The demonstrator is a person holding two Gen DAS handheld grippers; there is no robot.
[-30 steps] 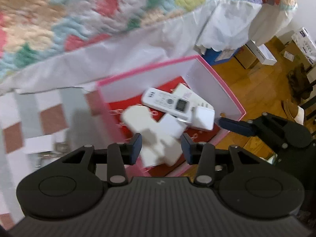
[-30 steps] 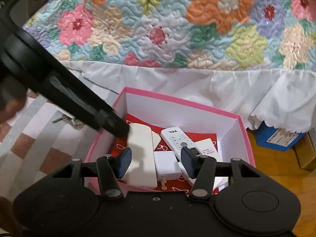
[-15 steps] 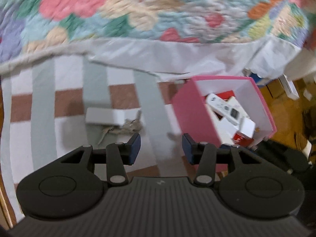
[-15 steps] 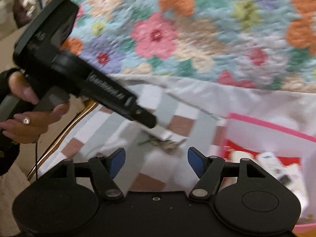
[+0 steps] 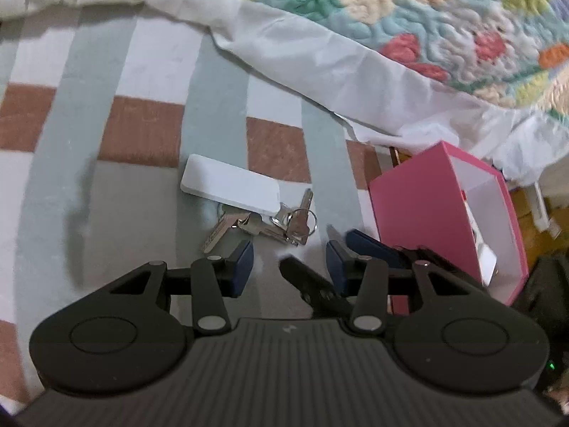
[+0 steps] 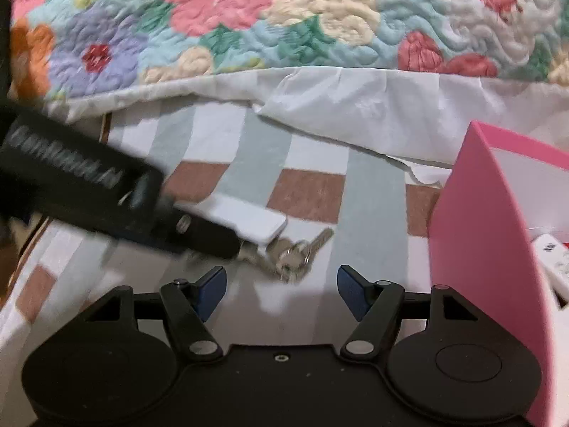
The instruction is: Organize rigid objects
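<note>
Your left gripper (image 5: 290, 267) and right gripper (image 6: 281, 290) both gape empty, the right's jaws having just widened. Beyond them a bunch of keys (image 5: 281, 222) lies on the checked rug (image 5: 142, 128), its ring partly hidden under a white tag (image 5: 231, 186). The pink box (image 5: 419, 206) stands farther right, its contents mostly cut off.

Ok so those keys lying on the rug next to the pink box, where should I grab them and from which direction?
Grip the bunch of keys at the ring end, where the heads pile up thickest. Come from above, jaws straddling that clump: everything lies flat on the rug, and the white flat tag overlaps the far side.
</note>
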